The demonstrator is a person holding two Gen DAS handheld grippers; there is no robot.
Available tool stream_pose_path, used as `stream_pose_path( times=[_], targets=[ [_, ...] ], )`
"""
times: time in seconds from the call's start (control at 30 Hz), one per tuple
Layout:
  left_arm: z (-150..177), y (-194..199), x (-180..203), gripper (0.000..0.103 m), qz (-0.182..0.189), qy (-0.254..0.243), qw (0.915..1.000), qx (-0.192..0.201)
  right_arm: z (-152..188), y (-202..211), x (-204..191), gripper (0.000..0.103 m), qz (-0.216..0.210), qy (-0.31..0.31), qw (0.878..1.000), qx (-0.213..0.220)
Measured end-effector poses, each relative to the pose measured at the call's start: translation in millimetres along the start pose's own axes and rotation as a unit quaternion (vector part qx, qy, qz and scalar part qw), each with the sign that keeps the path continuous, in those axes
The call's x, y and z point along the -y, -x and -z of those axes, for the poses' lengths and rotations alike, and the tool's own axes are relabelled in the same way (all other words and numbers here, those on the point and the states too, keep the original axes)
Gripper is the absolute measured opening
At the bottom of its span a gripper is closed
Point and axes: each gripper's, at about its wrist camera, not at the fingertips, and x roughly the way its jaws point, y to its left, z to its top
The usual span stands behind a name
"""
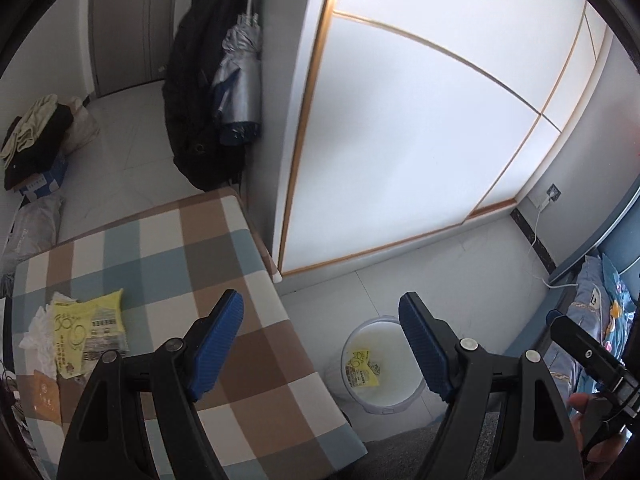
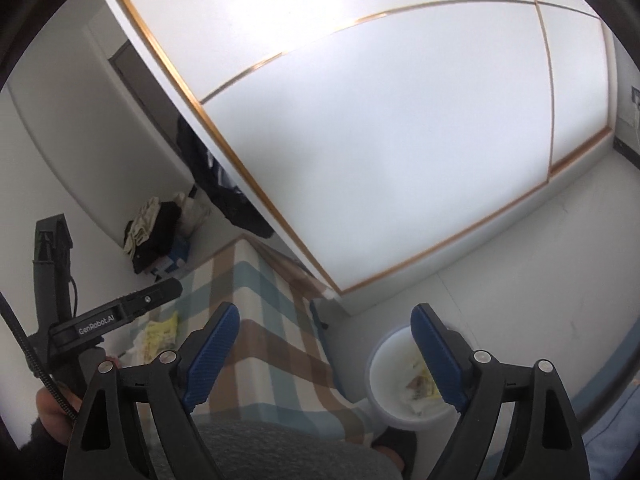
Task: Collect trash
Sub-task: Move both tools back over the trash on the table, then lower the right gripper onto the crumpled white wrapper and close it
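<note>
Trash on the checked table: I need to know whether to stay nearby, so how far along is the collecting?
Done: one yellow wrapper lies in the white bin on the floor. In hand: nothing; the left gripper and right gripper are both open and empty. Left: another yellow wrapper, crumpled white tissue and a brown packet still lie on the checked table.

Pretty clearly someone's bedroom at home. There was a white sliding wardrobe [image 1: 400, 128] with wood trim, a coat [image 1: 196, 92] and folded umbrella [image 1: 238, 84] hanging by the door, clothes piled [image 1: 32, 136] on the tiled floor, and patterned bedding [image 1: 600, 300] off to one side.
</note>
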Motion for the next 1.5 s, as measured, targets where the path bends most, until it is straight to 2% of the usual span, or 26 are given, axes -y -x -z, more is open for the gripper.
stream_pose_path(
  times=[0.23,0.47,0.73,0.97,1.17,1.4,1.5],
  targets=[
    [3.4,48.3,-49.5,0.077,-0.018,0.032,0.9978,0.056,-0.5,15.9,-70.3,0.092,-0.032,0.06,0.997,0.044],
    [12.4,81.4,-101.4,0.077,-0.043,0.068,0.9927,0.09,7.4,2.5,-126.9,0.094,-0.069,0.085,0.993,0.041],
    [23.7,104.6,-152.5,0.077,-0.082,0.096,0.9861,0.108,27.6,-11.6,-180.1,0.097,-0.082,0.13,0.988,0.024],
    [36.9,114.4,-196.3,0.077,-0.105,0.123,0.9807,0.111,43.4,-48.3,-216.8,0.097,-0.107,0.136,0.985,-0.019],
    [51.0,111.0,-235.8,0.077,-0.119,0.157,0.9761,0.092,65.4,-83.9,-245.9,0.097,-0.097,0.166,0.979,-0.061],
    [68.6,104.0,-272.3,0.077,-0.128,0.192,0.9693,0.085,92.0,-141.5,-268.6,0.096,-0.087,0.173,0.971,-0.141],
    [71.7,102.7,-285.9,0.077,-0.115,0.219,0.9661,0.074,103.3,-160.9,-271.3,0.093,-0.09,0.162,0.968,-0.171]
  ],
)
